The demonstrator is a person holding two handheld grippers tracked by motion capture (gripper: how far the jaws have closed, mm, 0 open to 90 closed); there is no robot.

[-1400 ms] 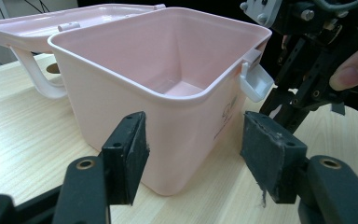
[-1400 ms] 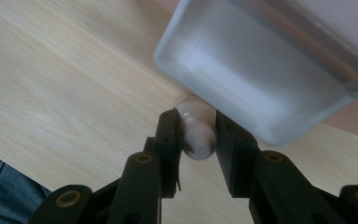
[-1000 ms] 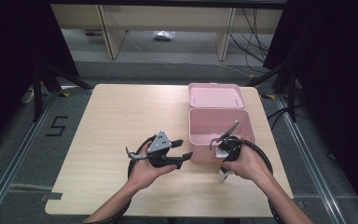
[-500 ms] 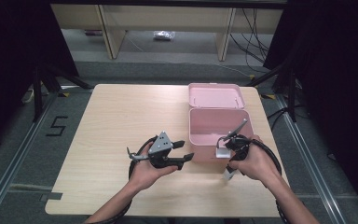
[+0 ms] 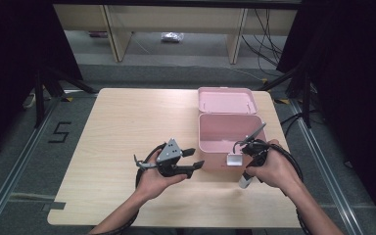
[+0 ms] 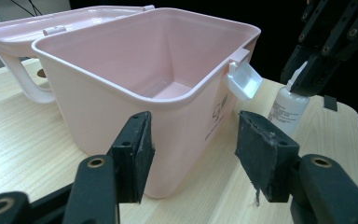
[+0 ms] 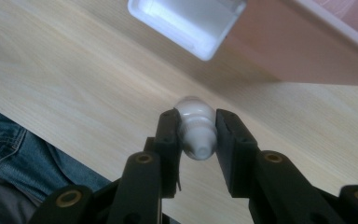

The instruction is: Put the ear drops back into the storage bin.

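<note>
Small white plastic bottle point(image 7: 195, 127), upright, pinched at its cap by right gripper point(image 7: 196, 135), stands just near-right of open pink plastic box point(image 5: 230, 134); left gripper point(image 6: 193, 156) spread, empty.

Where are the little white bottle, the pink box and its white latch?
white bottle point(image 6: 286, 108), left gripper view, labelled body.
pink box point(image 5: 227, 129), high view, inner back wall.
white latch point(image 6: 244, 80), left gripper view, flap's middle.

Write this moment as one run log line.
right gripper: shut on small white bottle | left gripper: open, facing pink box | lid open
</note>
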